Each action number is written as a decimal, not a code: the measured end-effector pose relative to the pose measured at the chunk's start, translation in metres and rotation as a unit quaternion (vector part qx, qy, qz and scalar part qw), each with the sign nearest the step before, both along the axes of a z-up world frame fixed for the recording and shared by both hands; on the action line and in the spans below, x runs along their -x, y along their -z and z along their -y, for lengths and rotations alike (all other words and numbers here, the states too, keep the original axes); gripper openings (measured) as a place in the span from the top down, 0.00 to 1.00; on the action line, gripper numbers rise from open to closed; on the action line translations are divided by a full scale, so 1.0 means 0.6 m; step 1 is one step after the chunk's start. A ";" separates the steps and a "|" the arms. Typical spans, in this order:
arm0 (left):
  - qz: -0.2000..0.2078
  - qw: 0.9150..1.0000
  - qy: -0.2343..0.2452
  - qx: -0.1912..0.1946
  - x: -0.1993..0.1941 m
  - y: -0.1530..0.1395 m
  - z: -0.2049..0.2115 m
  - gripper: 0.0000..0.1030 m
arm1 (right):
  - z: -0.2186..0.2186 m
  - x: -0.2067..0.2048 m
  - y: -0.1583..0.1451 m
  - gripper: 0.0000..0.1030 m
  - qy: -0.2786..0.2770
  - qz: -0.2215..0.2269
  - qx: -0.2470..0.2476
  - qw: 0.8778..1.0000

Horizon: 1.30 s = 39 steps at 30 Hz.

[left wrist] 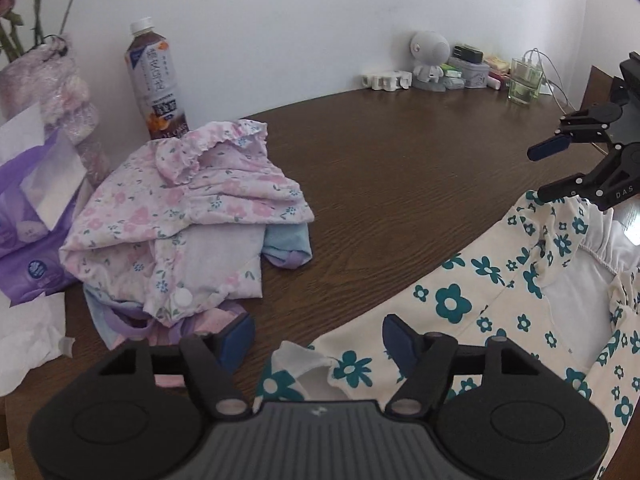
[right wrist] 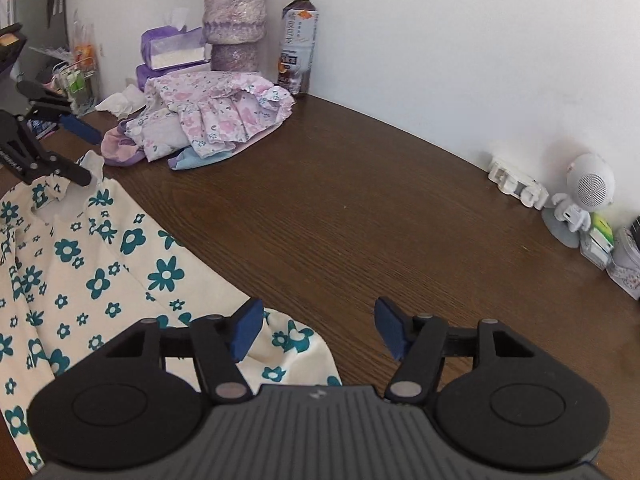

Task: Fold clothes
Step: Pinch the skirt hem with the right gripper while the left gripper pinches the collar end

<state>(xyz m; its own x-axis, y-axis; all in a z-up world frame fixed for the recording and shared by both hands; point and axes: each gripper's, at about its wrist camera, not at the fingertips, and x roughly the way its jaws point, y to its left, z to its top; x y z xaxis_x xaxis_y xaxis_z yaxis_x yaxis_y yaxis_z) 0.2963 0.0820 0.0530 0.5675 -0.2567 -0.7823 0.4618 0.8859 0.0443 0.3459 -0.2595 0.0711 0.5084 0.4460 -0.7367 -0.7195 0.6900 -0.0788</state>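
Observation:
A cream garment with teal flowers [left wrist: 452, 304] lies spread on the near side of the brown table [left wrist: 400, 160], its white elastic waistband at the right. My left gripper [left wrist: 320, 340] stands open low over one corner; the cloth lies between the blue pads untouched. My right gripper [left wrist: 540, 172] hovers at the waistband end. In the right wrist view the same garment [right wrist: 100, 264] fills the left, and my right gripper [right wrist: 319, 328] is open with its left pad over the cloth edge. My left gripper [right wrist: 90, 158] shows at the far left. A pile of pink floral clothes [left wrist: 192, 216] [right wrist: 208, 120] sits at the back.
A tea bottle [left wrist: 156, 80] [right wrist: 298, 40] stands by the wall behind the pile. Purple tissue packs [left wrist: 36, 220] [right wrist: 172, 46] and a wrapped vase [right wrist: 234, 20] sit beside it. A white robot figure [left wrist: 430, 60] [right wrist: 588, 192] and small items line the far wall.

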 end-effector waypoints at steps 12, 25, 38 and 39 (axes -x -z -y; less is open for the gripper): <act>-0.040 0.992 0.118 -0.029 -0.054 0.035 0.007 0.77 | -0.002 -0.068 0.040 0.58 -0.078 -0.107 -0.015 0.991; -0.068 0.981 0.183 -0.012 -0.053 0.041 -0.003 0.94 | -0.010 -0.071 0.053 0.81 -0.098 -0.131 -0.007 0.987; 0.078 0.970 0.208 -0.098 0.045 0.023 0.030 0.99 | -0.026 0.050 0.013 0.96 -0.123 0.041 0.064 0.989; 0.106 0.968 0.203 -0.107 0.068 0.021 0.035 0.99 | -0.025 0.066 0.011 0.96 -0.123 0.060 0.069 0.988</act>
